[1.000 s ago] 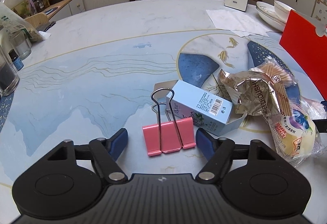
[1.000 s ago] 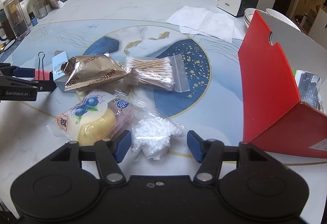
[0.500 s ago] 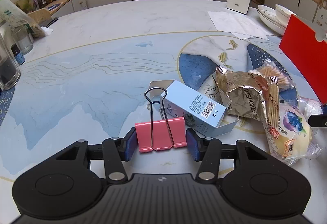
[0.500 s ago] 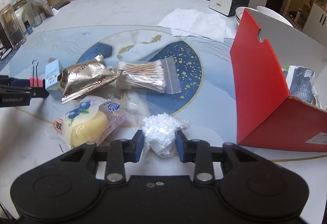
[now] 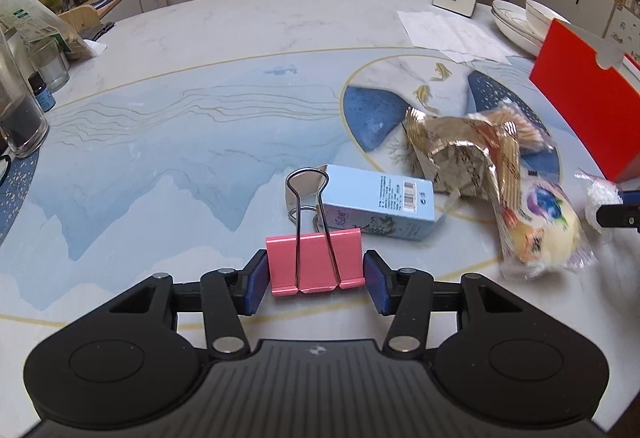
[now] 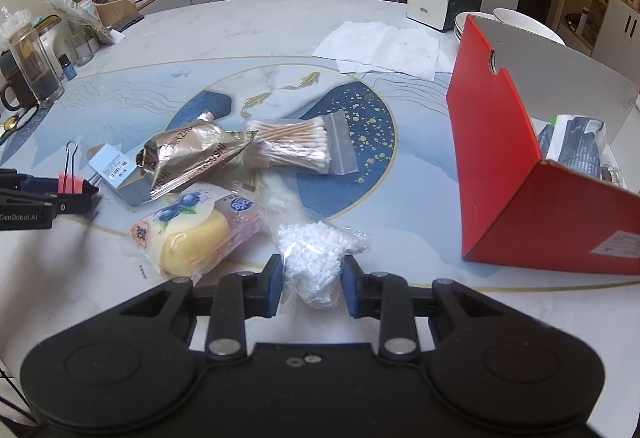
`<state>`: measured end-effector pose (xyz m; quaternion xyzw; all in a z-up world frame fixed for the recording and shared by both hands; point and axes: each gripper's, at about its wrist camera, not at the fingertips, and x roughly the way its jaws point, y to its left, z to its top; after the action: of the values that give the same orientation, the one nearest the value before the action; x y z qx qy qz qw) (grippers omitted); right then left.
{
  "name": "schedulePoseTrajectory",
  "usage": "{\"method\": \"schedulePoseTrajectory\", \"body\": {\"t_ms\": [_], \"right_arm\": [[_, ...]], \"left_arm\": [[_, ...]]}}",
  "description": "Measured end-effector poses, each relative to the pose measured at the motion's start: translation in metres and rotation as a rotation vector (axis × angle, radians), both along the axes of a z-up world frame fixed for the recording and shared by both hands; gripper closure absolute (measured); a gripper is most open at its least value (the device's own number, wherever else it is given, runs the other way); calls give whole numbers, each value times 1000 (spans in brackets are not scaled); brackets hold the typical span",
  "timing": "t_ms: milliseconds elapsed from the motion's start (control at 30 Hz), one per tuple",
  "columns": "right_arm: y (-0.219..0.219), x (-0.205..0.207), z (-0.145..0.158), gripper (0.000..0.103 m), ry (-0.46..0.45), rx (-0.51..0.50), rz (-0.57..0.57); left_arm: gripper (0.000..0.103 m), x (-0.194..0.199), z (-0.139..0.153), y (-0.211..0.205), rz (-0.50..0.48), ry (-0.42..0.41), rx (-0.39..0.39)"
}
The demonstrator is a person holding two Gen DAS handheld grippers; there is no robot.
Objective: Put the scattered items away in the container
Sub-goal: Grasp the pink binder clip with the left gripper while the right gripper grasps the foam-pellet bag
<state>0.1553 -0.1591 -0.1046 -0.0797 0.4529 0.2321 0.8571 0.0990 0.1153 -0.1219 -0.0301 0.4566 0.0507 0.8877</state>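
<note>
I'm clamping the left gripper on the pink binder clip, left of the red box; my right gripper is squeezing the white bead bag nearer it.

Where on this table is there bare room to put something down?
The table is bare between the glass jars on one side and the pale blue carton on the other. A smaller bare patch lies between the cotton swab bag and the red box. Around the foil packet it is crowded.
</note>
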Motion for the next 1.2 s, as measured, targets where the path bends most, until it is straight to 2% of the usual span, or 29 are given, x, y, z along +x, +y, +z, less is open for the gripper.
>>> {"method": "schedulePoseTrajectory", "body": {"t_ms": [300,700,1200], "right_arm": [[-8,-13,9,75,17,34,-12],[-27,-19,34,75,4,89,-19],[-66,-13,59,75,-19,118,-21]], "left_arm": [[54,-26,5,-5,-37,47,-32],[54,-39,38,-24,-104,14,-88],[55,-27,67,-67,-172,-38,-124]]}}
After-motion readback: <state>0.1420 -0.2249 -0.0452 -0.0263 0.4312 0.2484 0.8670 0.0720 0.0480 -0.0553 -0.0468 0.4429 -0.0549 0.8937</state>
